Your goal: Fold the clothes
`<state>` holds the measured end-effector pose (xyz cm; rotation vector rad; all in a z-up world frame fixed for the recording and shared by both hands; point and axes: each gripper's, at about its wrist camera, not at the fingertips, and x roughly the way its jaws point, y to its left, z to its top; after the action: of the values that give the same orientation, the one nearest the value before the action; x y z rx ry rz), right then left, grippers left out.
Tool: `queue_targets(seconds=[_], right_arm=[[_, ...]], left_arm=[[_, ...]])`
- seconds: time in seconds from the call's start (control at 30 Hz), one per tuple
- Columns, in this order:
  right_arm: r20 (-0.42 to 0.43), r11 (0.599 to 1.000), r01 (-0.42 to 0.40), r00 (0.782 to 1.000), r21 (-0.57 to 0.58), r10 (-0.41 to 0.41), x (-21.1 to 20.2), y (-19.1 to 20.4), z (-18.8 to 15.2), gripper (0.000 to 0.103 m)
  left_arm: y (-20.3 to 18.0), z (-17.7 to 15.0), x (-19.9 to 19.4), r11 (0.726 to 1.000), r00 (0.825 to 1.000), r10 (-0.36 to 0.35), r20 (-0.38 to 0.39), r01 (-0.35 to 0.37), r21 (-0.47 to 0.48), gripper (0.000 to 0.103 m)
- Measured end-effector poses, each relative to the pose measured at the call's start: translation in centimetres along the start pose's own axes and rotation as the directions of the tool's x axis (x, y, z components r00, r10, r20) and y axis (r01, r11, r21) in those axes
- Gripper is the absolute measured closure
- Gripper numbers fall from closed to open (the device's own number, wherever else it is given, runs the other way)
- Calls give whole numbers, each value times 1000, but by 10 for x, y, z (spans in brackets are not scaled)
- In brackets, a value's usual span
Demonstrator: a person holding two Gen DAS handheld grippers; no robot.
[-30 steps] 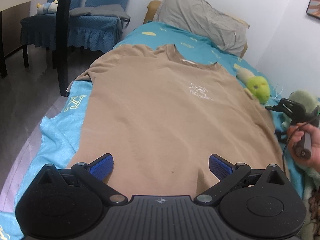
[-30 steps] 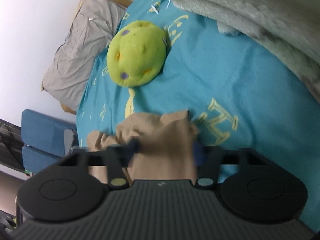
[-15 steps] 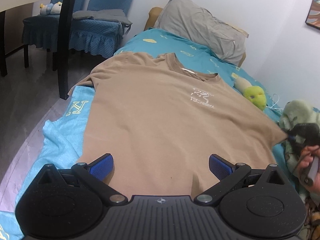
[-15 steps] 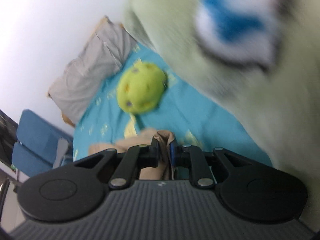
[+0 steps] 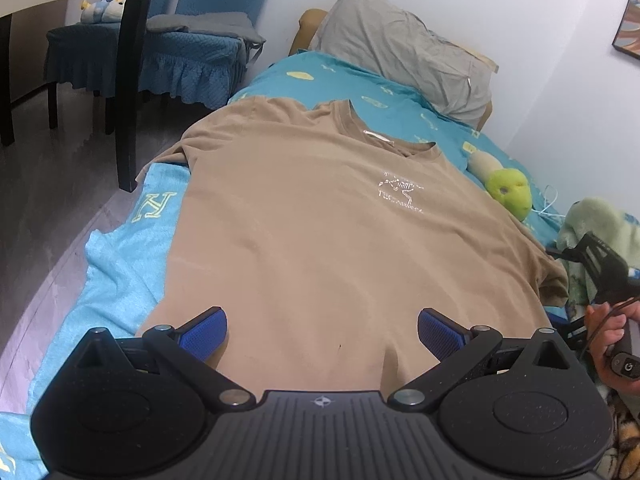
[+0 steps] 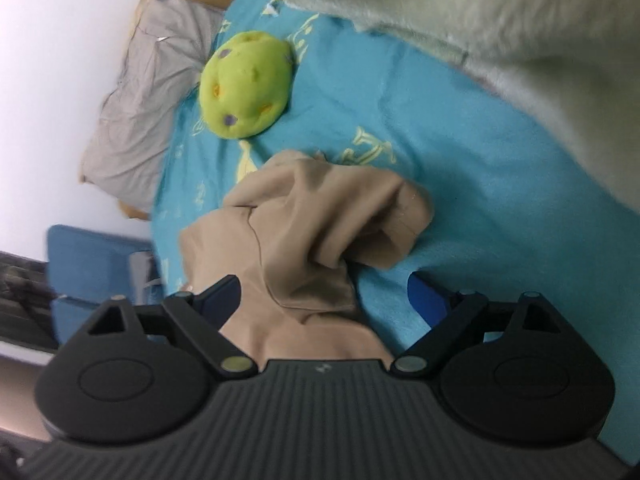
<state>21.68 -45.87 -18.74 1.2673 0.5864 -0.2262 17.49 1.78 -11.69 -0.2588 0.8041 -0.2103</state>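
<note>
We are laying the shirt (image 5: 320, 240) flat on the bed (image 5: 120, 280). Our left gripper (image 5: 322, 330) and right gripper (image 6: 324, 300) are both wide open, holding nothing. The bunched sleeve (image 6: 332, 220) needs smoothing first.

Gripper: right gripper (image 6: 324, 300) at bottom centre, fingers spread wide.
Sleeve: crumpled tan shirt sleeve (image 6: 320, 224) between them, seemingly loose.
Sheet: blue bedsheet (image 6: 460, 184) underneath.
Toy: green plush toy (image 6: 246, 84) upper left, beside grey pillow (image 6: 148, 92).
Blanket: pale fuzzy blanket (image 6: 500, 20) upper right.
</note>
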Motion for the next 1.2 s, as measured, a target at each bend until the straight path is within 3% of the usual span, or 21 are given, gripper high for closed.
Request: queue_targets(seconds=[0.4,0.7,0.73,0.77,0.83,0.9,1.0,1.13,1.2], right_arm=[[32,998,-18,999,57,16,0,4,-4,10],[149,993,-81,984,-86,94,47,-11,16,9],[156,993,-75,984,-95,90,51,-9,15,18],[165,994,-44,985,-99,60,53,-7,14,48],[156,990,17,988,-138,5,53,5,13,83],[211,967,17,977,-253,38,39,26,11,86],[352,903,60,930,-426,104,7,62,6,88],[463,886,166,884,-432,60,-19,67,-1,83],[359,905,126,933,-406,31,-21,58,8,67]], left_arm=[[5,-2,12,998,998,-40,-46,37,-57,0],[4,-1,17,997,998,-49,-49,45,-67,0],[4,-1,18,997,997,-51,-50,48,-64,0],[4,-1,19,997,997,-53,-51,50,-62,0],[5,-1,20,997,997,-55,-49,53,-58,0],[6,-1,19,996,997,-60,-47,57,-66,0],[8,0,18,995,997,-68,-39,65,-78,0],[8,1,17,995,997,-67,-35,64,-78,0],[7,1,15,995,997,-69,-30,66,-77,0]])
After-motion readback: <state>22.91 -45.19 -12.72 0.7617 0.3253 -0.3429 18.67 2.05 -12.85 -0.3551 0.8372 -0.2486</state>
